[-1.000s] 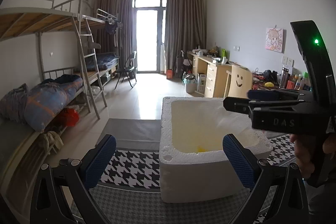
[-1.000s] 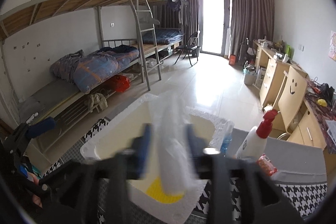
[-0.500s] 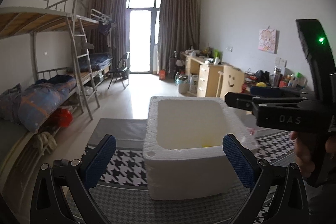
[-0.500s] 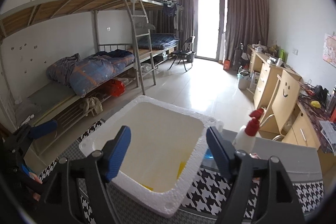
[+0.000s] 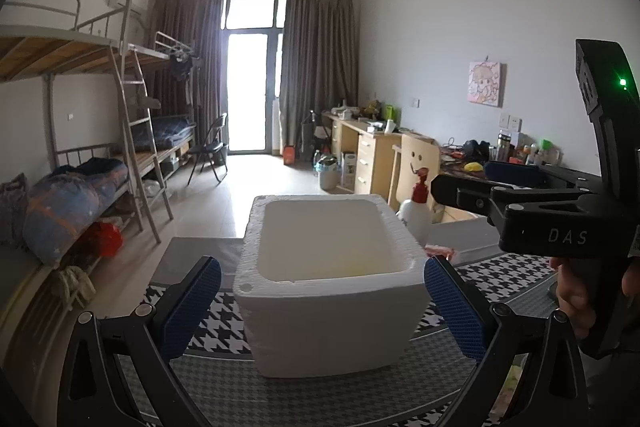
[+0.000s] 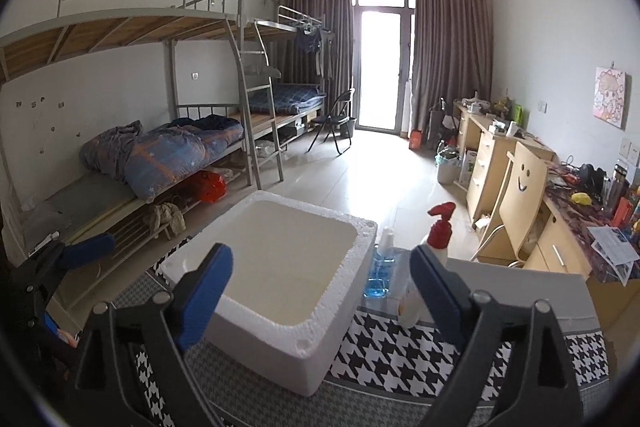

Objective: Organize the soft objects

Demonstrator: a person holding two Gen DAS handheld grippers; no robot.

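Found the left gripper spread wide across the bottom of its own view, blue pads apart and nothing between them. Caught the right gripper just the same low in its view: jaws fully parted, empty-handed. Framed the white foam box squarely between both pairs of fingers, centre of each picture, neither pair touching it. Looked down over the near rim from both sides, with the left tool level and head-on and the right one coming in at an angle from the box's corner. Spotted the right gripper's body at the right edge of the left view too, held higher than the box by the right hand wrapped round the handle.

Couldn't see a single soft object in either picture. Couldn't see the floor of the box either, only pale inner walls, so couldn't tell what was inside. Judged this a between-items moment: nothing carried, nothing being dropped, a fresh pick needed if anything remained outside the frame. Noticed something pinkish just right of the box, too small to identify.

Further out, picked up a red-capped spray bottle and a blue-liquid bottle right of the box, all on the houndstooth mat.
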